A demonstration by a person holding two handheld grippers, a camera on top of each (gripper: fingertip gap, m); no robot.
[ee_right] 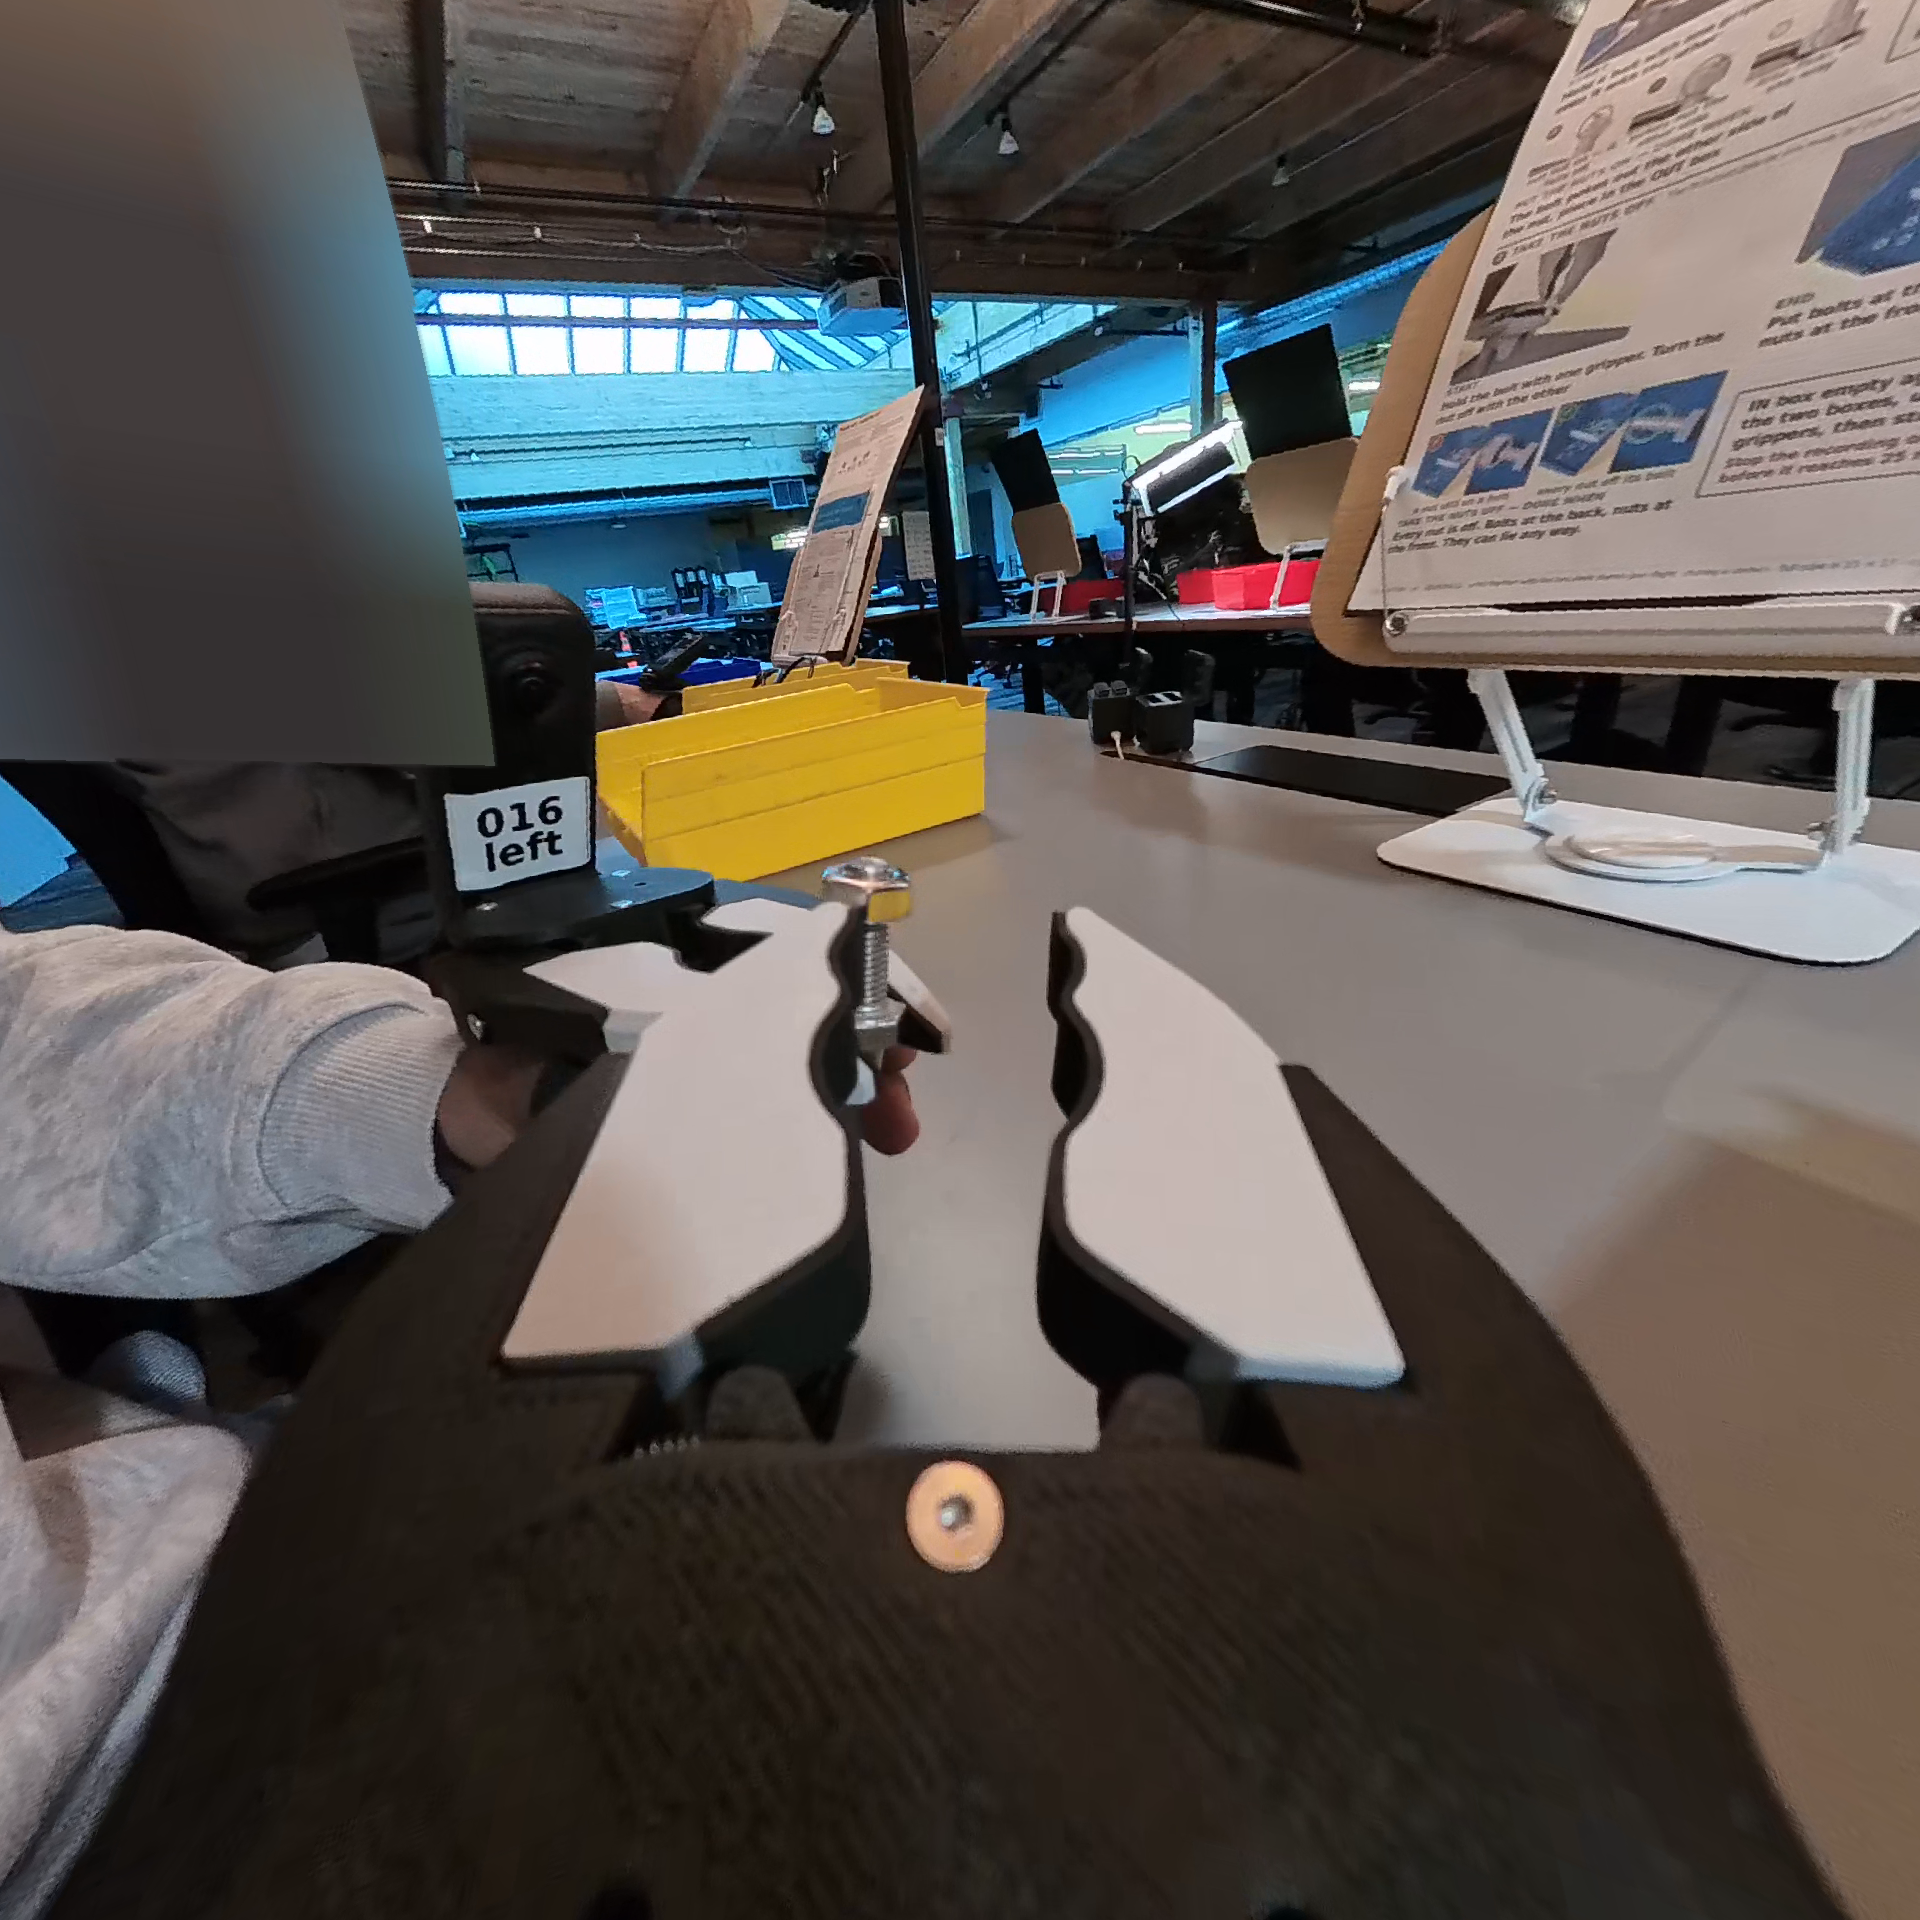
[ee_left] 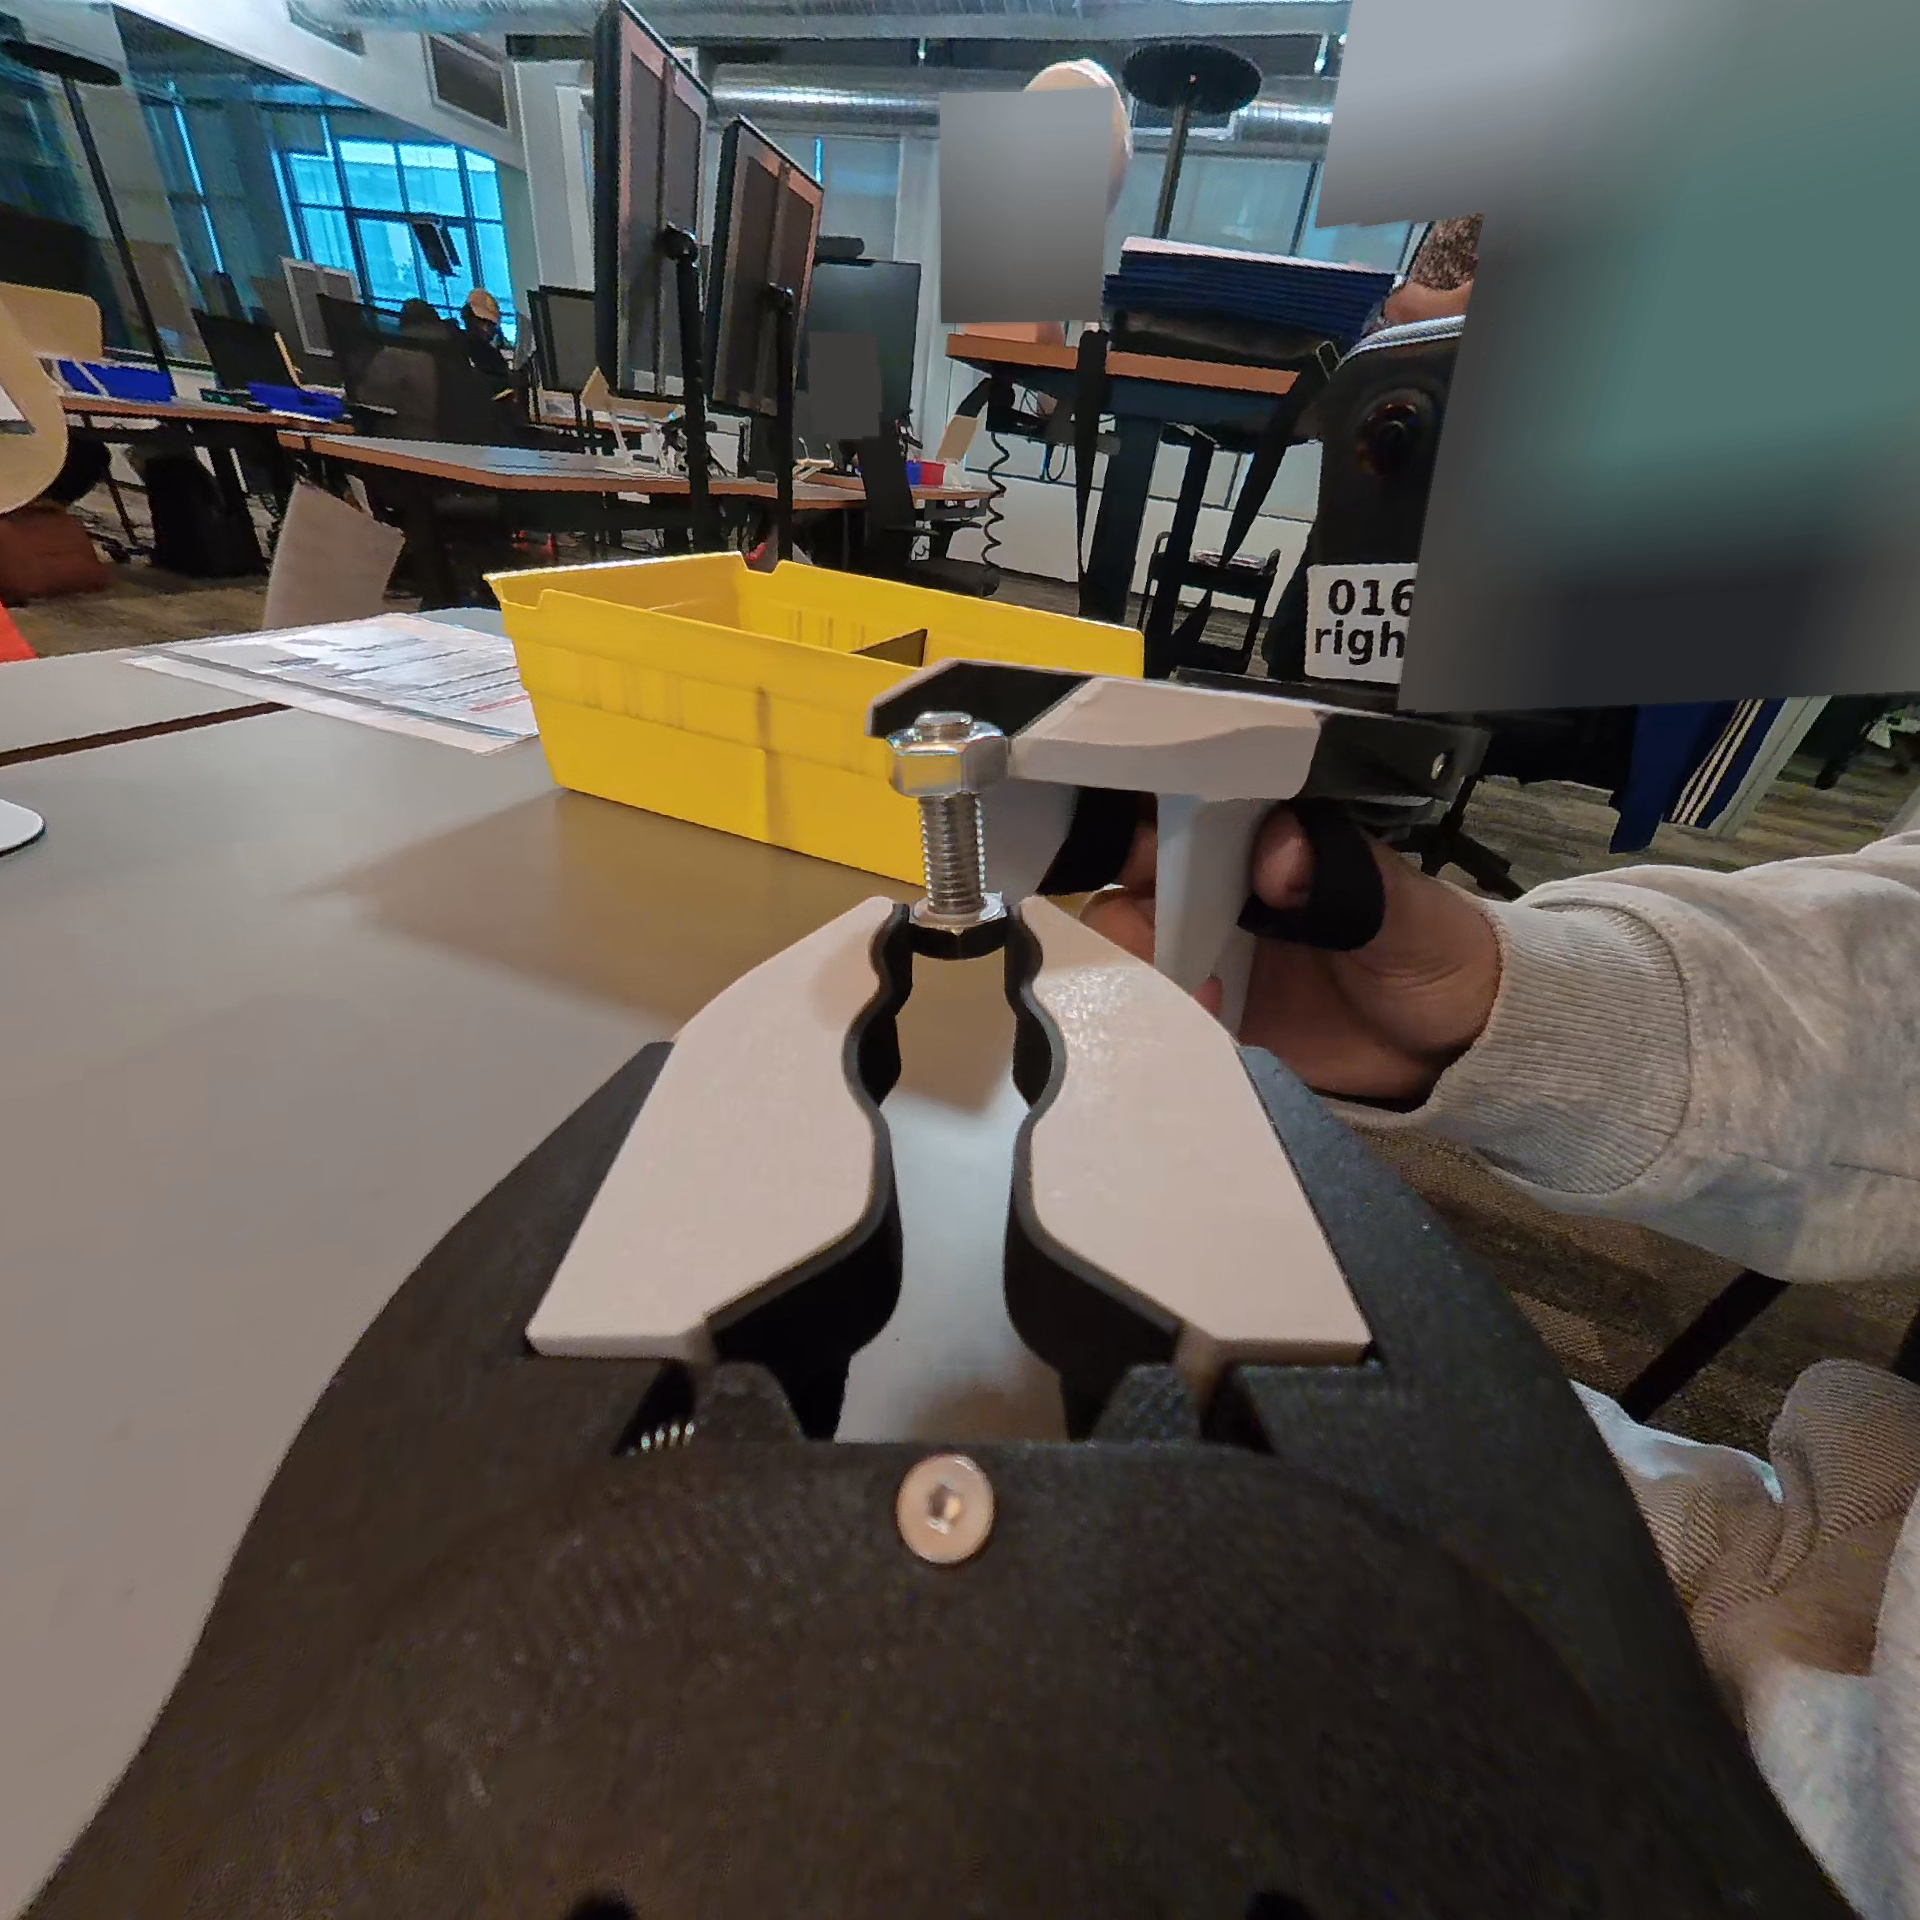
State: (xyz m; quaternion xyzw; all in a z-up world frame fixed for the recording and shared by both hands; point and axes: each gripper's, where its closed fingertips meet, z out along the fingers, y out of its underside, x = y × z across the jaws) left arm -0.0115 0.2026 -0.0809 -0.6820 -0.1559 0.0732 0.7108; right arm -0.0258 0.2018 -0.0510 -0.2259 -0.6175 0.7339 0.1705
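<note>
A grey table (ee_right: 1299, 997) carries a yellow bin (ee_right: 810, 774), a white document stand (ee_right: 1662, 862) and a laminated sheet (ee_left: 343, 665).

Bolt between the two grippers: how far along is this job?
Done: the bolt is out of the yellow bin and held upright above the table. In hand: the left gripper is shut on the nut at the thread's lower end; the right gripper is open, one finger against the bolt head. To do: the nut is still on the thread.
</note>
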